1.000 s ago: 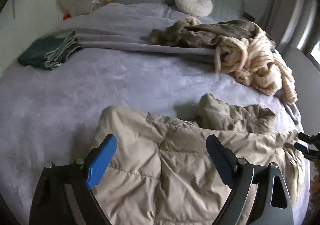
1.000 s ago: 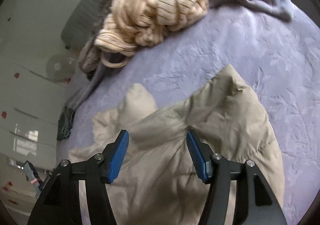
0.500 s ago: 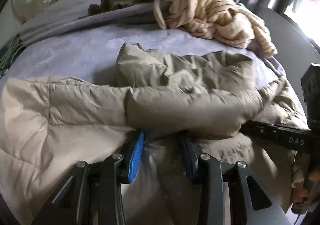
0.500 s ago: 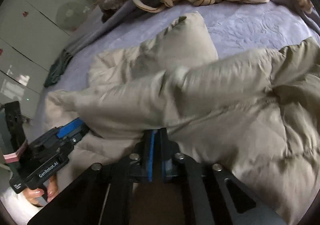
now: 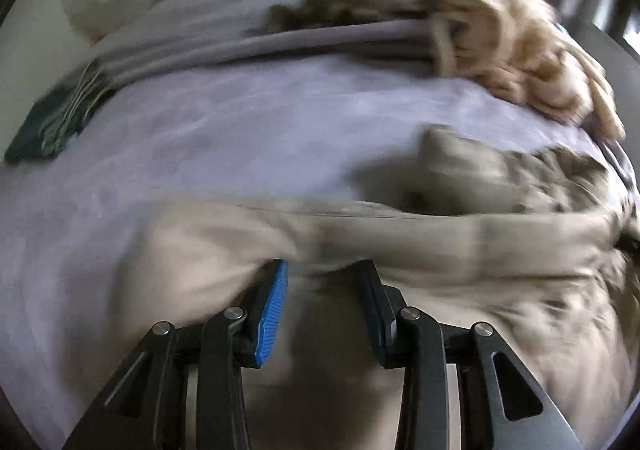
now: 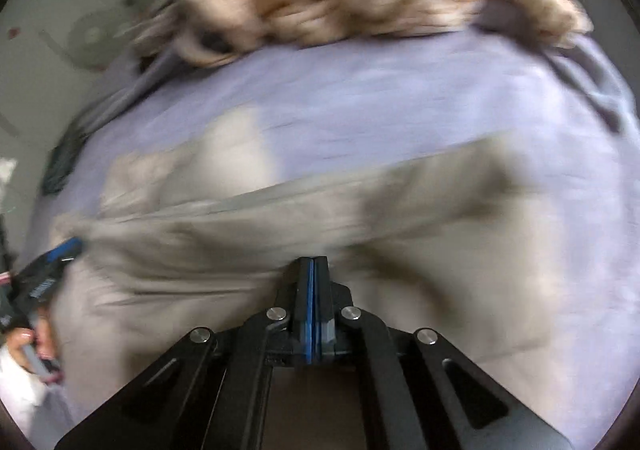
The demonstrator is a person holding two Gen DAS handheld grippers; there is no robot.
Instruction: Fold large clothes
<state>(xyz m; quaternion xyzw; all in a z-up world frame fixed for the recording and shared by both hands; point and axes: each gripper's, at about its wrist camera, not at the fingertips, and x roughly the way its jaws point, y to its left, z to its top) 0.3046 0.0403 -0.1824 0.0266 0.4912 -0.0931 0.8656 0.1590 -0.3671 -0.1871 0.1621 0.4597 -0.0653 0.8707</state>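
— Since half a second ago, both views are smearing with motion, and the lavender bedspread point(image 5: 248, 129) is showing again beyond the beige puffer jacket point(image 5: 420, 246), which was filling the left wrist view before.

— What are the tongs doing?

— On the right gripper point(image 6: 311, 264) the jaws are pressing flat together, blue pad against pad, with a fold of jacket point(image 6: 248, 242) bunching at their tips. On the left gripper point(image 5: 322, 270) the jaws are standing partly apart, with jacket fabric lying between the tips; I cannot tell whether they are pinching it.

— And where is the jacket lying?

— It is stretching across the near edge of the bed, one ridge running between the two tools. A cream striped blanket point(image 5: 532, 61) is heaping at the far side, and a dark folded cloth point(image 5: 48, 125) is sitting at the far left.
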